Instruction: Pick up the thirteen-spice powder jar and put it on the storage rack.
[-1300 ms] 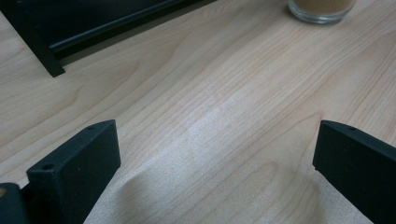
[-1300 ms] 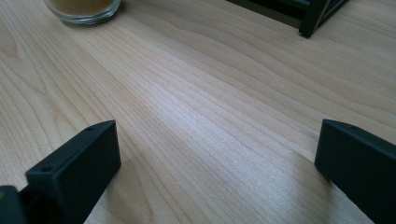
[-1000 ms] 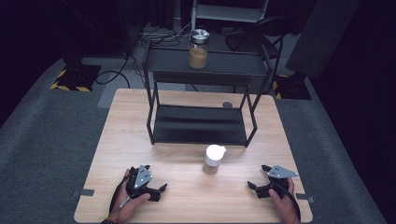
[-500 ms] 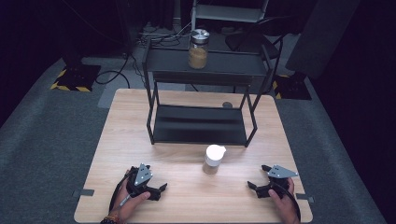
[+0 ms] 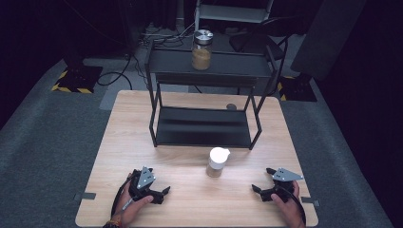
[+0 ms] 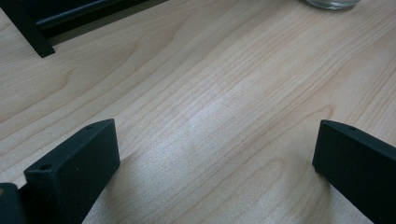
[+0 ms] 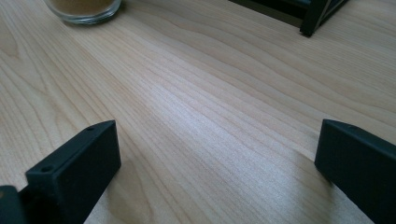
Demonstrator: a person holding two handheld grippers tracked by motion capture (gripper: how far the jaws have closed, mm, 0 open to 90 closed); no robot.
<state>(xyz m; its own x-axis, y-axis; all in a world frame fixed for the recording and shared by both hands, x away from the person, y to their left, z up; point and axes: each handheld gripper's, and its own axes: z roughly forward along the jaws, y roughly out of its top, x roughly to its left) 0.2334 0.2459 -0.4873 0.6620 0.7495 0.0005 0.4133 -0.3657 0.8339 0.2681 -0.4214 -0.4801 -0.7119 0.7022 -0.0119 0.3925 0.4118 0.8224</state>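
A small glass jar with a white lid [image 5: 217, 162] stands on the wooden table [image 5: 133, 142], in front of a black two-level rack [image 5: 204, 124]. A taller glass jar with a silver lid [image 5: 202, 50], holding brown powder, stands on the rack's top shelf. My left gripper [image 5: 162, 194] rests on the table near the front left, open, nothing between its jaws. My right gripper [image 5: 262, 183] rests near the front right, also open and empty. The small jar's base [image 7: 84, 9] shows at the top left of the right gripper view, and its base [image 6: 332, 3] at the top right of the left gripper view.
The rack's lower shelf [image 5: 202, 127] is bare. A rack foot [image 6: 30, 35] stands ahead of the left gripper, another foot [image 7: 312, 21] ahead of the right. Grey carpet [image 5: 47, 133] surrounds the table; cables and equipment lie behind it.
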